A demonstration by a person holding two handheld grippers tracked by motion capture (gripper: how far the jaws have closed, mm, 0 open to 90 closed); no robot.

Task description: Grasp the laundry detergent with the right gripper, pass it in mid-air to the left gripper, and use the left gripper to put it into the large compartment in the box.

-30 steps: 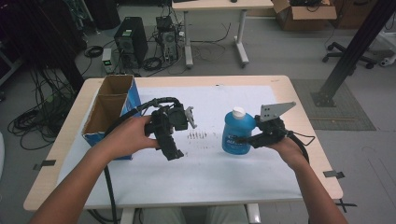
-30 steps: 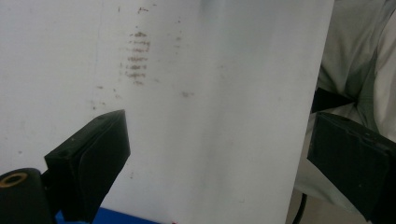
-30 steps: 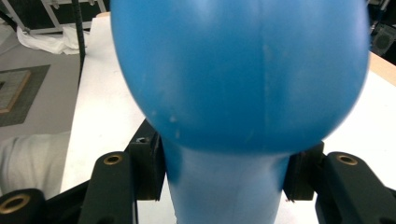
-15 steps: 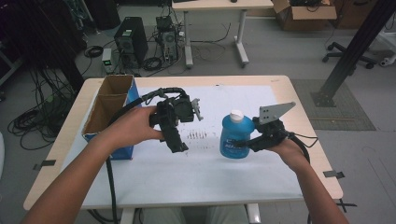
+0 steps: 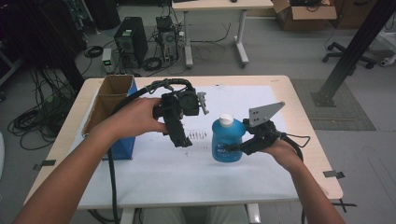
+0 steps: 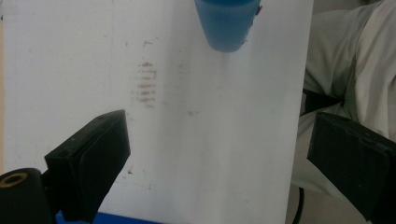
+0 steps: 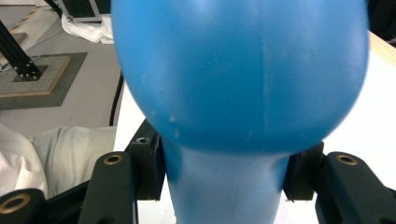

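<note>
Gripping the blue bottle [image 5: 227, 142] at its narrow waist, the right gripper [image 5: 233, 148] has its fingers [image 7: 152, 161] pressed against both sides of the plastic, as the right gripper view confirms. Bottle stands upright with its white cap [image 5: 226, 120] on top, over the white sheet [image 5: 187, 172], right of the surface's [image 5: 306, 116] middle and nearer the person's edge; whether its base touches the sheet cannot be told. Left gripper [image 5: 180, 135] is held in the air over the middle of the sheet, just left of the bottle, fingers [image 6: 91, 156] spread wide with nothing between them. Faint rows of marks [image 5: 198, 135] lie on the sheet between the two grippers. Cardboard box [image 5: 109, 100] with a blue side sits at the left edge
</note>
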